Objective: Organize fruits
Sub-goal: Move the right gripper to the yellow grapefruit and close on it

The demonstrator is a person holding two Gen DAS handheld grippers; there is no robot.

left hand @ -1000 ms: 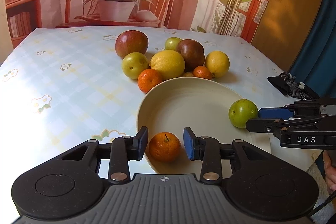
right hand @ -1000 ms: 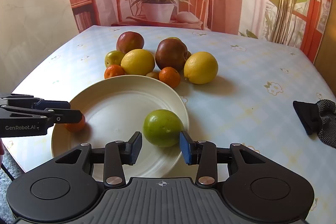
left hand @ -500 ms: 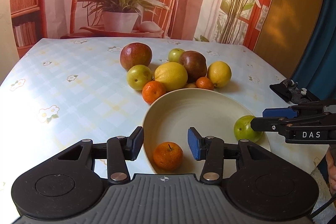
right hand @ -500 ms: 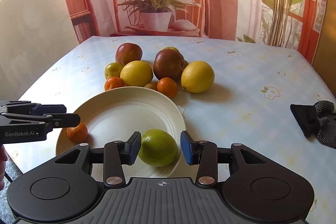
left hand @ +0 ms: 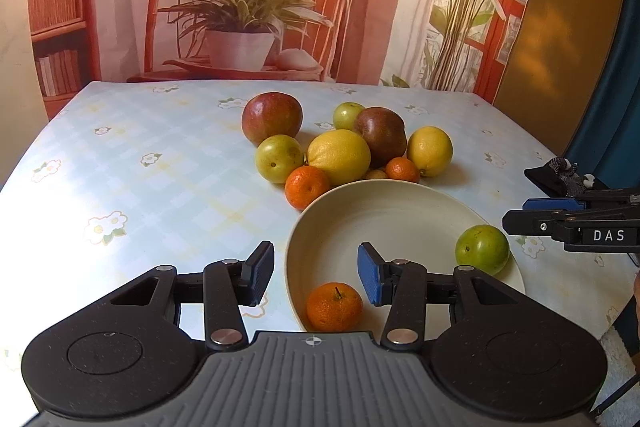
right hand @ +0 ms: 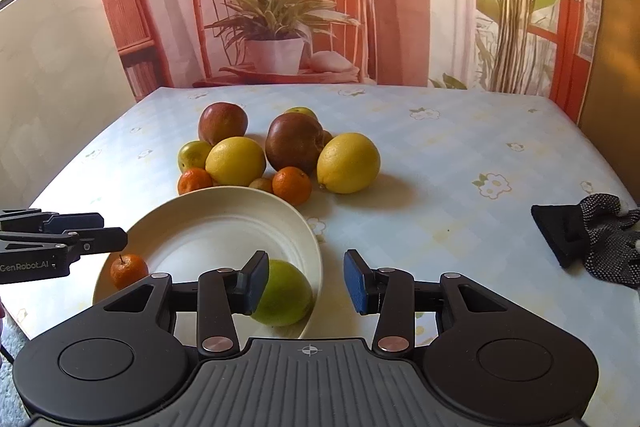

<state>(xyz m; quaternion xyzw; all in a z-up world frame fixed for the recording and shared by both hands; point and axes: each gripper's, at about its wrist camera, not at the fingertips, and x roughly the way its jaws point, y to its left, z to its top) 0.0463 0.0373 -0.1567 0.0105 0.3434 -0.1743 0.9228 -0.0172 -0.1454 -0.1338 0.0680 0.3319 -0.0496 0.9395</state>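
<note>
Left wrist view: left hand-held gripper (left hand: 316,275) now stands open, drawn back from the mandarin (left hand: 334,306) in the plate (left hand: 384,203); right hand-held gripper reads "DAS".

Right wrist view: right hand-held gripper (right hand: 306,281) open, shifted right of the green fruit (right hand: 284,293) on the plate; the left one reads "GenRobot.AI".

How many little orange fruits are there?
3. One small orange mandarin sits on the cream plate. Two more lie on the table past the plate's far rim. Others may hide behind bigger fruit.
</note>
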